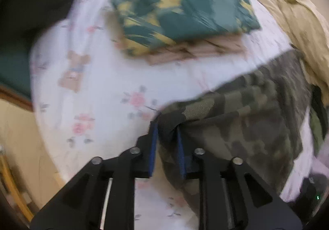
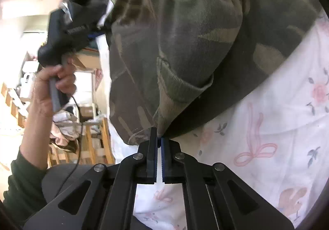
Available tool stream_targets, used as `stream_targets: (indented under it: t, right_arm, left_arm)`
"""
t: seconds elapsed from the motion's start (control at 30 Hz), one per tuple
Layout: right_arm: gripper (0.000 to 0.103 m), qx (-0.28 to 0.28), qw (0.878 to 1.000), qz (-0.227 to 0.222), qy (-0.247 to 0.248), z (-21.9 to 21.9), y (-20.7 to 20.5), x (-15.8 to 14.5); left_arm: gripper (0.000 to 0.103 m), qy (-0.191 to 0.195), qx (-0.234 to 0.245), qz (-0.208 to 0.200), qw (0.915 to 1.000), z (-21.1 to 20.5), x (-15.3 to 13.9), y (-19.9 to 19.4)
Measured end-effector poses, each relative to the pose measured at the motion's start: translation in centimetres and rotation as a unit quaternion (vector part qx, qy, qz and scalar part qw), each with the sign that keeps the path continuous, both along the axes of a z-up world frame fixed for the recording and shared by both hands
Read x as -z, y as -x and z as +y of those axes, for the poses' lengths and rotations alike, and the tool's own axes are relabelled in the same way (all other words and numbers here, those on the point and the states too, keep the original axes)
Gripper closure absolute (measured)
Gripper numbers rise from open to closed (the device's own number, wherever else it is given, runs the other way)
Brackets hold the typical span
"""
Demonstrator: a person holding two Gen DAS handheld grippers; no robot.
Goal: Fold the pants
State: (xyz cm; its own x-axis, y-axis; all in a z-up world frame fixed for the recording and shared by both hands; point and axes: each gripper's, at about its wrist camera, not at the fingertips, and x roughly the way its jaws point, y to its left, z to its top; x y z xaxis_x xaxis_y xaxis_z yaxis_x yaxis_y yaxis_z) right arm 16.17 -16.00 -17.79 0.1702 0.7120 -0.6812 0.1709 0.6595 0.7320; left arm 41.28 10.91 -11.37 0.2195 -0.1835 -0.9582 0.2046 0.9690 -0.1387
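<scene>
Left wrist view: the left tool (image 1: 167, 127) points steeply down at a bed covered by a white floral sheet (image 1: 98, 90). Its blue-lined fingers stand narrowly apart with a dark fold of the camouflage pants (image 1: 236, 118) bunched between them, and the pads press on that fold. The pants spread from the lower centre to the right edge of the frame, blurred. In the upper centre a folded green and yellow cloth (image 1: 185, 15) lies on top of a folded tan garment (image 1: 197, 50), well apart from the pants. A tan blanket (image 1: 292, 3) is heaped at the upper right.

Right wrist view: the right tool (image 2: 159, 137) is nearly closed, pinching a corner of the pants (image 2: 174, 48) at its fingertips. The pants hang raised, filling the upper centre above the sheet (image 2: 277, 127) at the right. At the left of the frame a hand (image 2: 53, 83) grips the handle of the other tool, whose body reaches the pants' top edge.
</scene>
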Motion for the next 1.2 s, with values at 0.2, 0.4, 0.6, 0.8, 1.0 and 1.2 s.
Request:
stream_targets:
  t: [0.2, 0.4, 0.6, 0.8, 1.0, 1.2]
  right_arm:
    - [0.092, -0.048, 0.997, -0.023, 0.050, -1.7, -0.7, -3.4]
    - [0.058, -0.035, 0.983, -0.131, 0.127, -4.8, -7.7, -10.2]
    - [0.051, -0.027, 0.977, -0.154, 0.143, -5.6, -16.7, -10.5]
    - [0.052, -0.045, 0.980, -0.112, 0.157, -3.4, -24.4, -7.2]
    - [0.092, -0.079, 0.977, -0.111, 0.165, -2.4, -25.6, -5.5]
    - [0.098, -0.070, 0.976, -0.154, 0.139, -4.0, -24.7, -7.7]
  left_arm:
    - [0.048, 0.010, -0.037, -0.053, 0.9979, 1.7, -2.5, 0.6]
    - [0.048, -0.006, -0.025, -0.037, 0.9990, -0.2, -0.4, 0.5]
    - [0.048, -0.010, 0.016, -0.032, 0.9993, -2.4, 0.8, 0.6]
    - [0.060, 0.010, 0.022, -0.028, 0.9993, -2.8, 1.1, 0.3]
    - [0.091, 0.081, -0.039, -0.004, 0.9960, -0.5, 1.9, -0.9]
    - [0.101, 0.113, -0.044, -0.009, 0.9926, 0.2, 1.2, -1.1]
